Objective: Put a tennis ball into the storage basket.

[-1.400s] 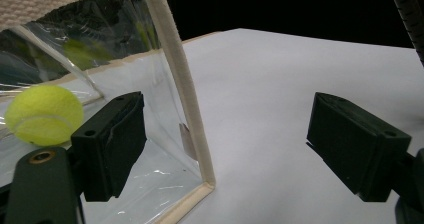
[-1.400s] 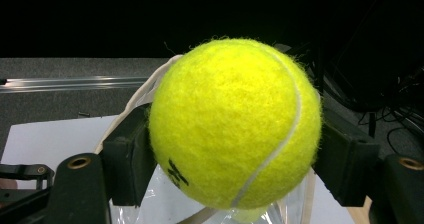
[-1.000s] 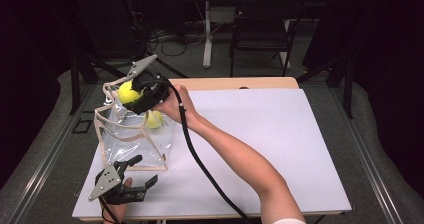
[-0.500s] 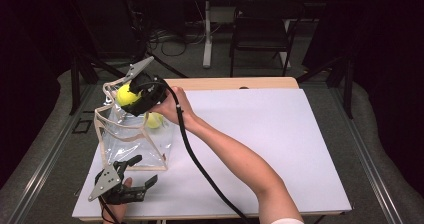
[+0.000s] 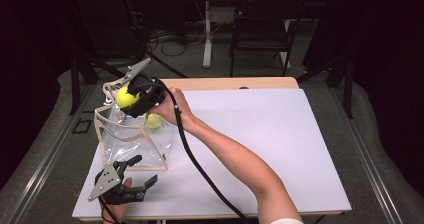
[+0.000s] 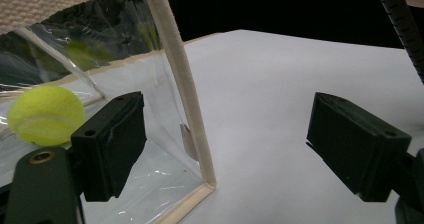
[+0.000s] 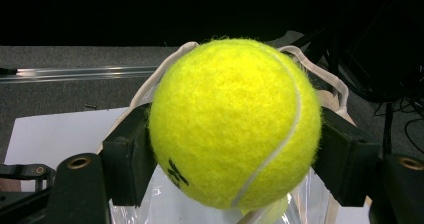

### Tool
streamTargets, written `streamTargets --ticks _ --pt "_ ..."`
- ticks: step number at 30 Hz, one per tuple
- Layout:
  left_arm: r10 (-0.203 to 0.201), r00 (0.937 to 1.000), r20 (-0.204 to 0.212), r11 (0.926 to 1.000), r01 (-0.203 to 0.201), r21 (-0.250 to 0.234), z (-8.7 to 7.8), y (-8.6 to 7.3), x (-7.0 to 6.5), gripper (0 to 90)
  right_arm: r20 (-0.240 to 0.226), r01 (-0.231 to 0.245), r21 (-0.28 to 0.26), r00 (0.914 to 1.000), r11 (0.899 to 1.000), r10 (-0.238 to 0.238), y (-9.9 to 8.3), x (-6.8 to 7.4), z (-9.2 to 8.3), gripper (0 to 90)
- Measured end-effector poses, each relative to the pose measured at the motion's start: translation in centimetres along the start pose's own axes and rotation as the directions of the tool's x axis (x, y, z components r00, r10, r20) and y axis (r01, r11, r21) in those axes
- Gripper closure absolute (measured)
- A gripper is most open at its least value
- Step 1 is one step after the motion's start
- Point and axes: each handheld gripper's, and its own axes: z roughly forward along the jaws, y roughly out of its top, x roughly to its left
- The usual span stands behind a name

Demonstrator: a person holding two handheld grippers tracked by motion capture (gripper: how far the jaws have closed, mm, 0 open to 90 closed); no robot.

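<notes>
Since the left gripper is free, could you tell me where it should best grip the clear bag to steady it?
Probably the upright cream-trimmed corner edge of the clear bag, approached level from the open table side: it stands stiff between the left gripper's open jaws.

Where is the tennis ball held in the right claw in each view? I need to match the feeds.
High view: the held tennis ball is upper left, above the clear bag, clamped in the right claw.
Left gripper view: I cannot tell; the ball at left lies inside the bag.
Right gripper view: centre, pinched between both jaws.
Shared landmark: the bag's cream trim.
</notes>
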Motion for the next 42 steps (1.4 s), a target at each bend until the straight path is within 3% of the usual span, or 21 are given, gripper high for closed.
streamTargets --ticks 42 --pt "-0.004 1.0 -0.003 1.0 0.004 -0.007 -0.1 0.0 0.0 15.6 -0.023 0.001 0.1 0.9997 0.995 0.001 -0.3 0.1 2.2 26.3"
